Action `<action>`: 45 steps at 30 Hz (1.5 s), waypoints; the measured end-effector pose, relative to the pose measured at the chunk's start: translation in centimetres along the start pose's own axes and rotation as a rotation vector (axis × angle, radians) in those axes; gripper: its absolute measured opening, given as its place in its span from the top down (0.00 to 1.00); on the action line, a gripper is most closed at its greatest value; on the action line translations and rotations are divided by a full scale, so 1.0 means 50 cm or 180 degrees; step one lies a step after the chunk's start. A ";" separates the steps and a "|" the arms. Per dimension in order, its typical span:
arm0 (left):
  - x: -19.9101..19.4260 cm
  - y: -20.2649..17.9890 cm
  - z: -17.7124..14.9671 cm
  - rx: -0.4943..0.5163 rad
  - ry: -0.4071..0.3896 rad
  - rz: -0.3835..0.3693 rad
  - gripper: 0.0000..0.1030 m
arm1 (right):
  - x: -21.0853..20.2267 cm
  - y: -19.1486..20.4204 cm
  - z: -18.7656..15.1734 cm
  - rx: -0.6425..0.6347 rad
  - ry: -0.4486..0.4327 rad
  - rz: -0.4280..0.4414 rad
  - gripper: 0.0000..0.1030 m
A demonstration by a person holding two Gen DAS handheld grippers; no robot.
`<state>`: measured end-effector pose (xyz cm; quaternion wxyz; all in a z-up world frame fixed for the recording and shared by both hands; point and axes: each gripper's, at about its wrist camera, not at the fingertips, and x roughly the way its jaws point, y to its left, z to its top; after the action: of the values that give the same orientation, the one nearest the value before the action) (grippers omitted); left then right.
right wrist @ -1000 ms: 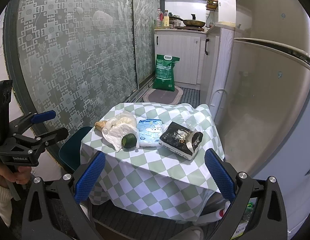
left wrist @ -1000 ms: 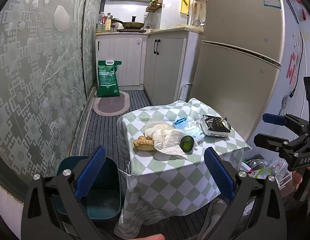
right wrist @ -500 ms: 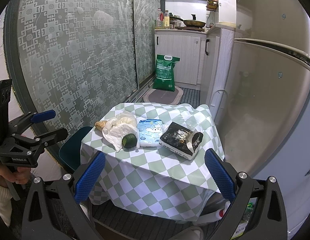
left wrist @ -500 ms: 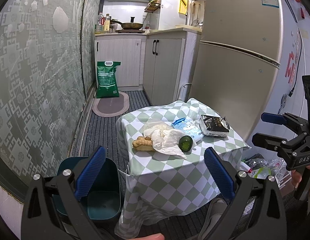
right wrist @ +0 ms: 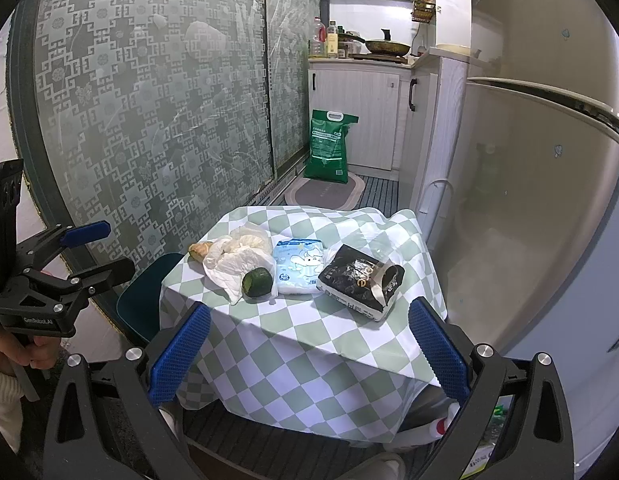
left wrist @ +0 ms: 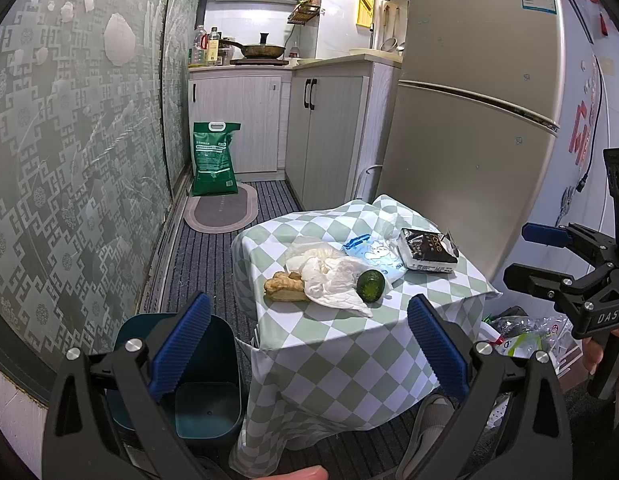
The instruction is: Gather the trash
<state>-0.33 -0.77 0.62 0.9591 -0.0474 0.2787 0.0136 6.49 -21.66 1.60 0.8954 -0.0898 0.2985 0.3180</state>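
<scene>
A small table with a green-and-white checked cloth (left wrist: 349, 344) (right wrist: 309, 344) holds a piece of ginger (left wrist: 283, 286) (right wrist: 200, 250), a crumpled white plastic bag (left wrist: 329, 276) (right wrist: 237, 254), a dark green round fruit (left wrist: 370, 286) (right wrist: 257, 282), a blue-and-white wipes pack (left wrist: 375, 252) (right wrist: 299, 266) and a black packet (left wrist: 427, 248) (right wrist: 359, 280). A dark teal bin (left wrist: 201, 380) (right wrist: 145, 300) stands on the floor left of the table. My left gripper (left wrist: 309, 348) is open and empty, held back from the table's near edge. My right gripper (right wrist: 309, 350) is open and empty, likewise short of the table.
A fridge (left wrist: 469, 120) stands right of the table, patterned glass doors (left wrist: 69, 160) to the left. A green sack (left wrist: 213, 160) and a floor mat (left wrist: 221, 212) lie beyond. Bags (left wrist: 525, 332) lie on the floor at right.
The left wrist view has shifted slightly, with the table a touch lower and closer. The right gripper has barely moved. Both stay open.
</scene>
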 end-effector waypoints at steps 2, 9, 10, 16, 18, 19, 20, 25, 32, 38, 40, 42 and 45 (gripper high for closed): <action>-0.001 -0.001 0.000 0.0004 0.0000 0.0000 0.03 | 0.000 0.000 0.000 -0.0002 0.0000 -0.0001 0.03; 0.000 0.000 0.000 0.0003 -0.0001 0.0002 0.03 | 0.001 0.001 0.000 -0.0003 0.0000 -0.0004 0.03; 0.000 0.000 0.000 0.0003 0.0000 0.0000 0.03 | 0.000 0.001 0.000 -0.0001 0.0000 -0.0003 0.03; 0.000 0.000 0.000 0.0004 0.0002 0.0003 0.03 | 0.000 0.001 0.000 -0.0003 -0.0001 -0.0003 0.03; 0.000 0.000 -0.001 0.0002 0.0002 -0.0002 0.03 | 0.000 0.001 0.000 -0.0001 0.0000 -0.0001 0.03; 0.000 -0.001 -0.001 0.0003 0.0006 -0.0004 0.03 | 0.000 0.001 0.000 -0.0002 0.0000 -0.0001 0.03; -0.001 -0.002 -0.001 0.0005 0.0007 -0.0002 0.03 | 0.001 0.001 0.000 -0.0003 -0.0001 -0.0003 0.03; -0.001 -0.001 -0.002 0.0004 0.0008 -0.0004 0.03 | 0.001 0.001 0.001 -0.0001 0.0000 -0.0001 0.03; -0.001 -0.002 -0.003 0.0007 0.0006 -0.0009 0.03 | 0.001 0.001 0.001 0.0000 0.0002 -0.0001 0.03; 0.001 0.000 -0.004 -0.0018 0.0019 -0.0027 0.03 | 0.000 0.001 0.001 -0.0005 0.0004 -0.0010 0.03; 0.001 0.002 -0.004 -0.0022 0.0018 -0.0029 0.03 | 0.000 0.002 0.000 -0.0013 -0.0008 -0.0029 0.03; 0.002 0.003 -0.004 -0.0030 0.0026 -0.0026 0.03 | 0.000 0.004 -0.002 -0.0013 -0.0012 -0.0022 0.03; 0.004 0.005 -0.004 -0.0039 0.0034 -0.0013 0.03 | -0.001 0.005 -0.001 -0.0033 -0.0016 -0.0001 0.03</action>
<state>-0.27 -0.54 0.33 0.9573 -0.0539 0.2837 0.0131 6.27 -21.50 1.57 0.8957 -0.0937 0.2946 0.3196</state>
